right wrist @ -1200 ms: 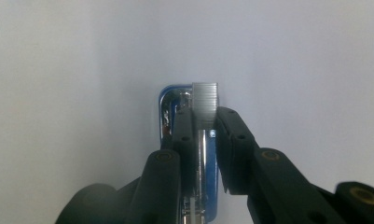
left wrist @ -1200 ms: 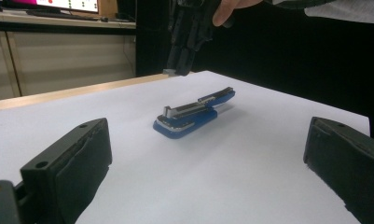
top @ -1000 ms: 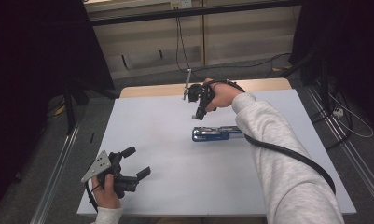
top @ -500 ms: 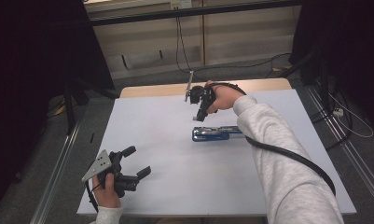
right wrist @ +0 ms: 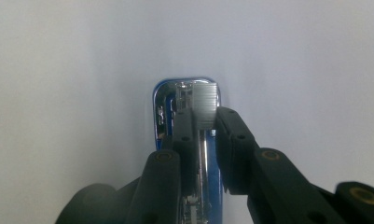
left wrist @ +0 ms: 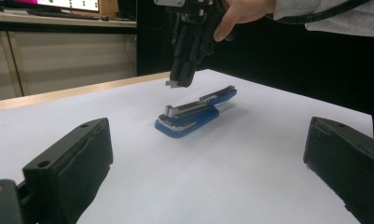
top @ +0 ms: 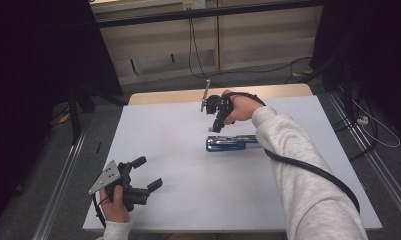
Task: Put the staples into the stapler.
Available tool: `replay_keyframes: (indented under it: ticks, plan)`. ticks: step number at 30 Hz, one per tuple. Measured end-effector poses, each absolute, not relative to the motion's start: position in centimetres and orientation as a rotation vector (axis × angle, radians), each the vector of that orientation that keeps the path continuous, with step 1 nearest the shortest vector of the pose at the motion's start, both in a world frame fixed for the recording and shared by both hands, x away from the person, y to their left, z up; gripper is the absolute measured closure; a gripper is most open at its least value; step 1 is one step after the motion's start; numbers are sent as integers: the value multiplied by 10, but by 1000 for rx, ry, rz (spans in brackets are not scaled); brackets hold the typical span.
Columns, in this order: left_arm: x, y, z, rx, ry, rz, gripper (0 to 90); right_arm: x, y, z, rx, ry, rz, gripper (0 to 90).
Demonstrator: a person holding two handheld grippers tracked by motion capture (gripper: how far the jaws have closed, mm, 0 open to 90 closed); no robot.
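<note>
A blue stapler (top: 230, 144) with its silver channel exposed lies flat on the white table (top: 163, 150), right of centre. My right gripper (top: 216, 129) hangs tip-down just above the stapler's left end. It is shut on a small ridged silver strip of staples (right wrist: 207, 100), which hovers over the stapler's (right wrist: 163, 100) chrome end. From the left gripper view the stapler (left wrist: 194, 116) lies ahead, with the right gripper (left wrist: 176, 81) and the strip over its near end. My left gripper (top: 148, 172) rests at the table's front left, open (left wrist: 208, 158) and holding nothing.
A wooden strip (top: 163, 97) runs along the table's far edge. A black cable (top: 313, 170) trails from the right gripper along the grey sleeve. Metal rails flank the table on both sides, and cables lie on the floor behind.
The right hand has shifted only slightly above the stapler's end, still gripping the strip. The left hand and the stapler have stayed put.
</note>
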State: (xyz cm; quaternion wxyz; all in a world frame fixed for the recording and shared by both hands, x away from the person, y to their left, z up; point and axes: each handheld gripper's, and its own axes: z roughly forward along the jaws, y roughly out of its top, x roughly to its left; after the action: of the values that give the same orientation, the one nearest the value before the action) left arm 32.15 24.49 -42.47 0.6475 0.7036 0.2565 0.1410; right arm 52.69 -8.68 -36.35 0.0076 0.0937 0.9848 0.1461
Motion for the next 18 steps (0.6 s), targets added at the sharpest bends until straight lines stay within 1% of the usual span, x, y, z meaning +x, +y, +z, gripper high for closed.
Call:
replay_keyframes:
  ticks: [18]
  plan:
    - [322,246,-425,1612,583,331,12,526,-82,-378,280,3089,440,783]
